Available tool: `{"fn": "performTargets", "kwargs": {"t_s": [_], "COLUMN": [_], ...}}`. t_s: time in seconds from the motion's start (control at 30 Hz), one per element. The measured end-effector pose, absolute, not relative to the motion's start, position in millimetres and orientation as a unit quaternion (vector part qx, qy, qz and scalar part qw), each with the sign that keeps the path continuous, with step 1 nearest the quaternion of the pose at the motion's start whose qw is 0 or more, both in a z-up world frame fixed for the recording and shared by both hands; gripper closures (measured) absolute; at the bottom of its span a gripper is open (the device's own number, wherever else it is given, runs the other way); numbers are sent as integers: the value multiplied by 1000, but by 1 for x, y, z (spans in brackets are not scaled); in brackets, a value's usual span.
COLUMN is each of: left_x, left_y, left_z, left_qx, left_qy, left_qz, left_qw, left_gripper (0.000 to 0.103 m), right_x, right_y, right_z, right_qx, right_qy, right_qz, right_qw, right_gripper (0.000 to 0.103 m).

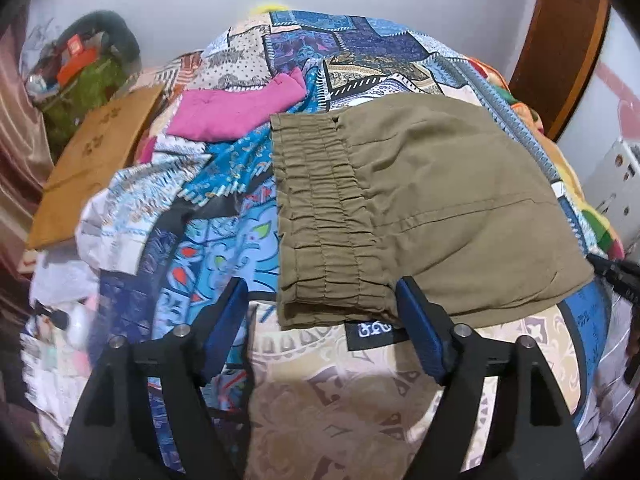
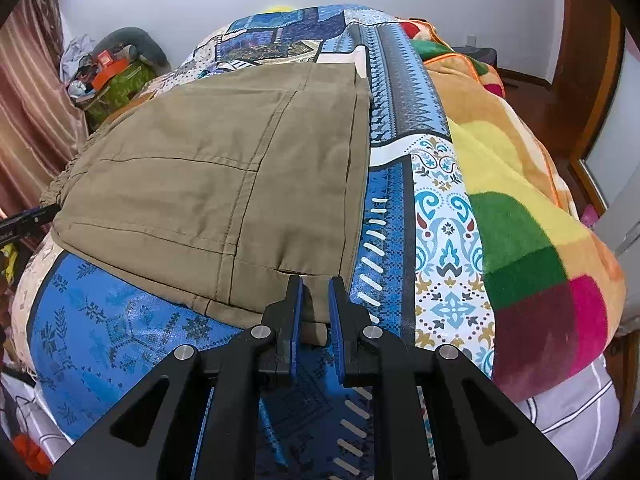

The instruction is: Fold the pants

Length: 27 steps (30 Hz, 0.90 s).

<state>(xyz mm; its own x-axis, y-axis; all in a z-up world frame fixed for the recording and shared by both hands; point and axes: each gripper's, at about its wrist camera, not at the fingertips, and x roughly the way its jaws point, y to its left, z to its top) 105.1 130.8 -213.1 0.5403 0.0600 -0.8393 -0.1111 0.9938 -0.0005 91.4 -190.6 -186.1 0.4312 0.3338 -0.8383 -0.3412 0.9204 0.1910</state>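
Note:
Folded olive-khaki pants lie flat on the patterned bedspread. Their gathered elastic waistband faces left, with a black label poking out at the near edge. My left gripper is open, its blue pads either side of the waistband's near corner. In the right wrist view the pants fill the middle left. My right gripper is nearly closed around the pants' near right corner, with a narrow gap between the pads. The left gripper's tip shows at the left edge.
A pink garment lies on the bed beyond the pants. A cardboard box and a cluttered pile stand at the left. A multicoloured fleece blanket covers the bed's right side. A wooden door frame is at the far right.

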Motion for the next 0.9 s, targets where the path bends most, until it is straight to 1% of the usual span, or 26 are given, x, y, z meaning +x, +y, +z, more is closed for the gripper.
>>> {"fn": "performTargets", "kwargs": {"t_s": [0.1,0.23,0.33,0.4,0.63,0.67,0.7,0.73,0.9], "left_x": [104,113,132,151,205,211,219,224,243], "left_y": [132,140,146,149,162,165,169,172,179], "left_z": [-195,-172,-163,-161,-171,-174,-179,-182,-208], "left_qx": [-10,-6,3,13,25,23,20,17,3], "left_qy": [466,439,430,427,435,439,446,452,480], "left_qz": [56,69,78,84,90,88,85,84,62], "left_qw": [883,896,899,900,896,894,891,888,875], "left_gripper": [26,21,21,21,20,20,19,19,19], "right_x": [100,115,133,146,197,206,218,228,279], "right_y": [-198,-211,-214,-213,-191,-187,-181,-177,-159], "right_z": [-181,-169,-157,-151,-135,-135,-136,-137,-148], "right_qx": [5,29,25,22,-21,-27,-33,-38,-58], "right_qy": [504,495,478,469,435,432,429,428,431], "right_qz": [194,184,174,173,183,187,189,192,204], "right_qw": [841,849,861,866,881,882,882,882,877], "right_gripper": [79,79,77,72,69,66,59,57,56]}}
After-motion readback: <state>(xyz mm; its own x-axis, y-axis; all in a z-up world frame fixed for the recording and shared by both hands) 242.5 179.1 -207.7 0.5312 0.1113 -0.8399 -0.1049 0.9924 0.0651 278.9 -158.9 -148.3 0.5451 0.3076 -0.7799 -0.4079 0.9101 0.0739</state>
